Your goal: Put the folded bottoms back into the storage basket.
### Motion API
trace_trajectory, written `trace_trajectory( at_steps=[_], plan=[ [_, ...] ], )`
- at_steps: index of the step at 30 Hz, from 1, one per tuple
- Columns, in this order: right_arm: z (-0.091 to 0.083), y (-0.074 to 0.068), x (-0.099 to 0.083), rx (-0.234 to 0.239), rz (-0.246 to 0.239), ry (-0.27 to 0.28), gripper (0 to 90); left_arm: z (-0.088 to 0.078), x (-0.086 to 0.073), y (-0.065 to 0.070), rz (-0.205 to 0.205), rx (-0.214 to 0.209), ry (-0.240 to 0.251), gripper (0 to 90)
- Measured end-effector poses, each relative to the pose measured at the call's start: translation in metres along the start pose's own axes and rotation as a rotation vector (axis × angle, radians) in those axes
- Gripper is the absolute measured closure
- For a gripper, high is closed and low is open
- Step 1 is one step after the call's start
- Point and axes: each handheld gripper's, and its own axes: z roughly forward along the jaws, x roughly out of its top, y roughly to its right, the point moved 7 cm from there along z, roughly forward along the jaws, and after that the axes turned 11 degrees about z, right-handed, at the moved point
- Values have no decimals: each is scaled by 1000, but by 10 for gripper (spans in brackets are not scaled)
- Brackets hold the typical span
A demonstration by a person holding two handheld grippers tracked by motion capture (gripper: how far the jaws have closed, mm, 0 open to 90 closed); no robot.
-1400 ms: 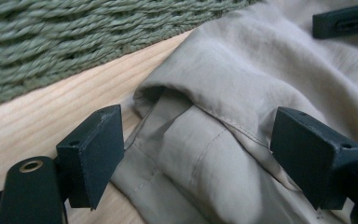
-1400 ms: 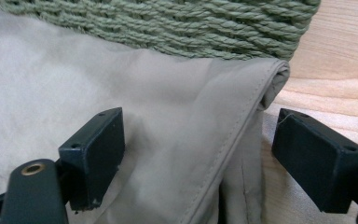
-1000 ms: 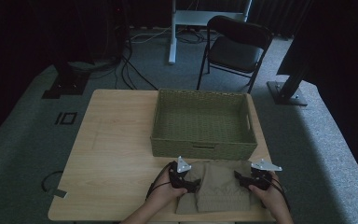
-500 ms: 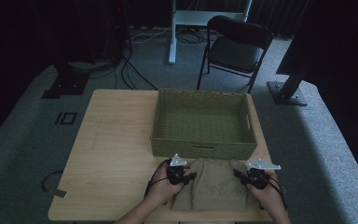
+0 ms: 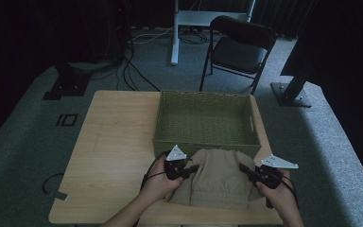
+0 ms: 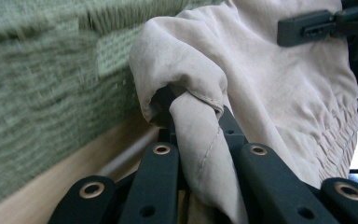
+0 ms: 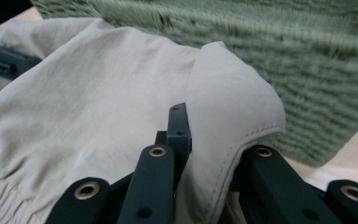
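Both grippers, the left gripper [image 5: 192, 168] and the right gripper [image 5: 244, 169], are clamped on the folded beige garment [image 5: 217, 177], which hangs between them just in front of the green basket [image 5: 203, 144]. I'd lift both hands evenly, clear the rim, then lower it inside flat.

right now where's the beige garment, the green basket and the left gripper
beige garment [image 5: 220, 177], high view, middle of the cloth
green basket [image 5: 203, 142], high view, near wall
left gripper [image 5: 192, 168], high view, tips shut on the garment's left edge
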Motion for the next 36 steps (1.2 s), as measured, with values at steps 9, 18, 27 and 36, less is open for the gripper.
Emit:
trace_trajectory(
  at_steps=[9, 18, 27, 36],
  plan=[
    [-17, -12, 36, 40, -17, 76, 791, -20, 31, -8, 50, 22, 51, 830],
    [-22, -22, 75, 61, -54, 136, 791, -35, 60, -22, 88, 55, 87, 828],
    [-20, -24, 105, 64, -65, 170, 790, -42, 84, -38, 99, 72, 106, 828],
    [-13, -20, 129, 71, -50, 189, 791, -44, 105, -56, 125, 81, 124, 828]
  ],
)
